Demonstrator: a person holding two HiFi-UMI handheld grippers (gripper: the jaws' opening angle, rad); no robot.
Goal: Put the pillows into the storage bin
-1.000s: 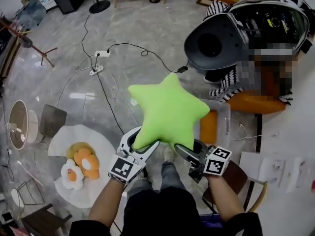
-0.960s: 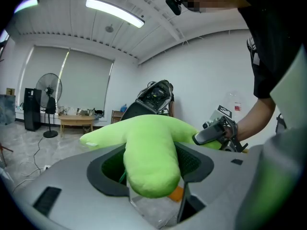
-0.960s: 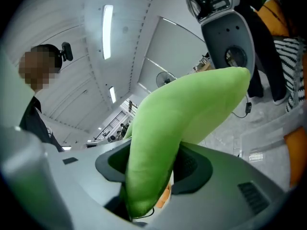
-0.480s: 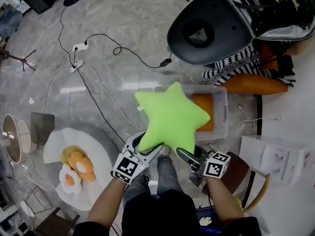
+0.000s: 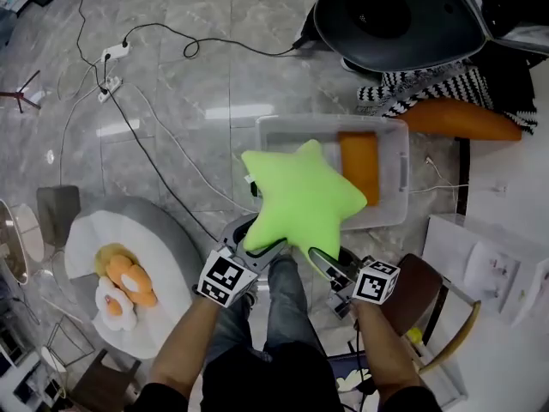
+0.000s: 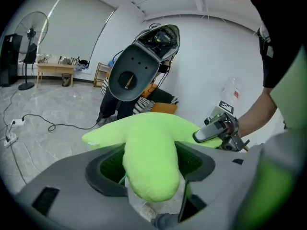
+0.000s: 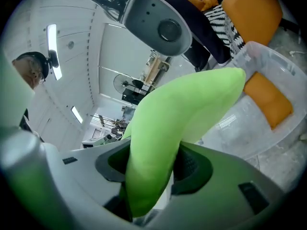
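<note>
Both grippers carry a lime-green star pillow [image 5: 300, 200] over the near edge of a clear plastic storage bin [image 5: 330, 124] on the floor. An orange pillow [image 5: 360, 166] lies in the bin's right half. My left gripper [image 5: 257, 243] has one lower arm of the star [image 6: 153, 152] between its pads; its jaws have just been opening a little, but the arm still fills the gap. My right gripper [image 5: 330, 263] is shut on the other lower arm [image 7: 163, 138]. In the right gripper view the bin [image 7: 268, 61] and the orange pillow [image 7: 268, 99] lie just beyond the star.
A dark egg-shaped chair [image 5: 395, 15] stands behind the bin, with a striped cloth [image 5: 429, 84] and an orange cushion [image 5: 463, 118] beside it. Flower-shaped pillows [image 5: 124, 286] rest on a round grey pouf at the left. Cables [image 5: 129, 50] cross the floor. A wooden chair [image 5: 425, 299] is at the right.
Both grippers have come down and forward with the star pillow. The bin, earlier half hidden behind the star, now lies under its upper points.
</note>
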